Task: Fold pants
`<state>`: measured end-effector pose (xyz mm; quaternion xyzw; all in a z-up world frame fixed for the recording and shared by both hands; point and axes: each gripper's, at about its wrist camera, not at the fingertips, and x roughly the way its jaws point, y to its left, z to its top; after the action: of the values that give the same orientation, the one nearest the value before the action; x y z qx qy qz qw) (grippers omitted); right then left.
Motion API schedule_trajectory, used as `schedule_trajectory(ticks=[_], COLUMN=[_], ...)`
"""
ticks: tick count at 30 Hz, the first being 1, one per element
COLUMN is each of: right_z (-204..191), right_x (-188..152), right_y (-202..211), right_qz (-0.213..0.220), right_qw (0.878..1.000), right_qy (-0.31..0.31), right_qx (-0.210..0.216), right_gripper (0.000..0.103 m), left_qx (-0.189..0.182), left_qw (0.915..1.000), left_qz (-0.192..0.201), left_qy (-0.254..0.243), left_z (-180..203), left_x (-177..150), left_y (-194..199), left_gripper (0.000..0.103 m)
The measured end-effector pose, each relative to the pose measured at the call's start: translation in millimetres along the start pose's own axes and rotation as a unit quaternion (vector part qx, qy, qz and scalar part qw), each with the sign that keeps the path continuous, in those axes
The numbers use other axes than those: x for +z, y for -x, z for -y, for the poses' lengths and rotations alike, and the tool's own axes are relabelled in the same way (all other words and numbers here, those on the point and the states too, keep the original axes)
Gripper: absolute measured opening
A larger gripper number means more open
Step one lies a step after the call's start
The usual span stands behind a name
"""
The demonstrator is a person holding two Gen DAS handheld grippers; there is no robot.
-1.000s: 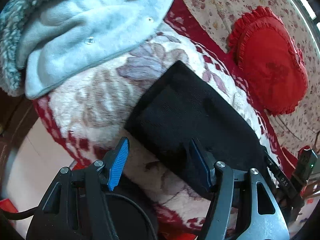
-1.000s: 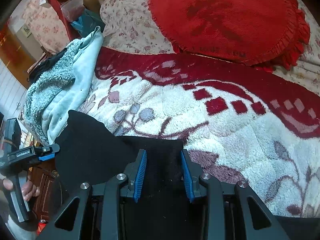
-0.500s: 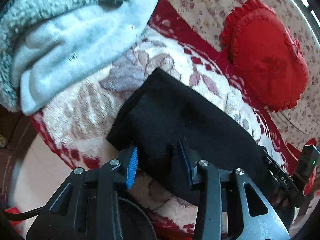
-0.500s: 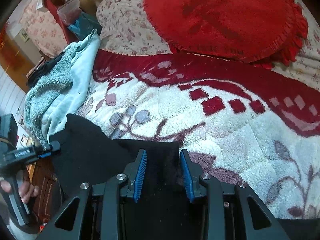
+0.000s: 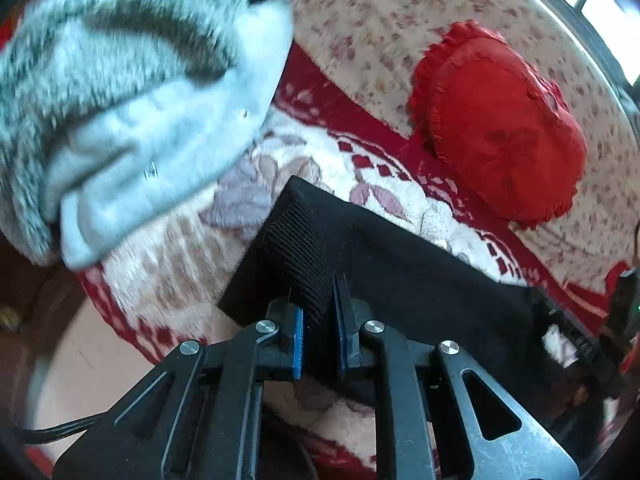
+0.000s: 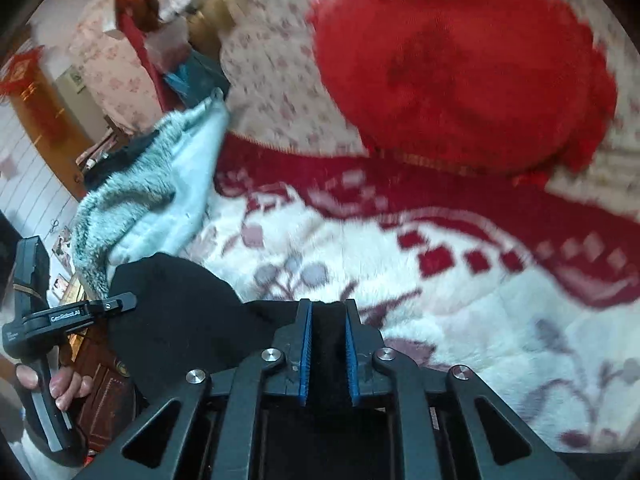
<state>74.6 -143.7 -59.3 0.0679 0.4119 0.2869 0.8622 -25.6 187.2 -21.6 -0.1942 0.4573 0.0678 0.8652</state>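
The black pants (image 5: 404, 264) lie folded in a band across the white and red floral blanket (image 5: 168, 248). My left gripper (image 5: 318, 312) is shut on the pants' near edge, by the ribbed end. My right gripper (image 6: 327, 320) is shut on the other end of the pants (image 6: 180, 312), black cloth pinched between its blue pads. The left gripper also shows in the right wrist view (image 6: 120, 302), at the far left, held by a hand.
A grey-blue fleece jacket (image 5: 132, 92) lies piled at the blanket's left end. A red heart-shaped cushion (image 5: 504, 120) rests on the flowered sheet (image 5: 360, 32) behind. The bed edge and a wooden cabinet (image 6: 100, 384) are at the left.
My left gripper went from open beside the pants to shut on their near edge. My right gripper stayed shut on the pants. Both views shifted slightly, with the cloth lifting.
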Motion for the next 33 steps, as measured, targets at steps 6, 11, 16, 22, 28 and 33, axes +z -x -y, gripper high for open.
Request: schedule_trajectory(ticks=[6, 11, 16, 22, 28, 33], right_z=[4.4, 23.9, 18.9, -4.1, -13.4, 0.7], right_x=[-5.3, -9.6, -12.3, -65.9, -86.9, -92.4], right_y=[-34.5, -35.0, 23.2, 36.3, 25.7, 56.4], right_qz=[-0.022, -0.018, 0.014, -0.026, -0.054, -0.030], right_qw=[0.998, 0.997, 0.998, 0.999, 0.992, 0.993], right_qy=[0.016, -0.015, -0.010, 0.026, 0.076, 0.058], right_qx=[-0.050, -0.074, -0.061, -0.035, -0.087, -0.101], right_gripper=[0.013, 0.030, 0.030, 0.030, 0.030, 0.030], left_qx=[0.027, 0.027, 0.043, 0.074, 0.081, 0.070], left_qw=[0.9978, 0.9983, 0.9988, 0.9970, 0.9965, 0.9960], left_qz=[-0.055, -0.051, -0.025, -0.006, 0.004, 0.029], left_qy=[0.024, 0.013, -0.004, -0.024, -0.021, -0.047], left_z=[-14.3, -12.6, -3.7, 9.3, 14.8, 43.2], left_x=[-9.7, -6.2, -2.5, -1.5, -4.6, -9.8], left_y=[-52.5, -43.1, -25.4, -15.6, 1.3, 20.7], left_gripper=[0.012, 0.015, 0.023, 0.026, 0.033, 0.048])
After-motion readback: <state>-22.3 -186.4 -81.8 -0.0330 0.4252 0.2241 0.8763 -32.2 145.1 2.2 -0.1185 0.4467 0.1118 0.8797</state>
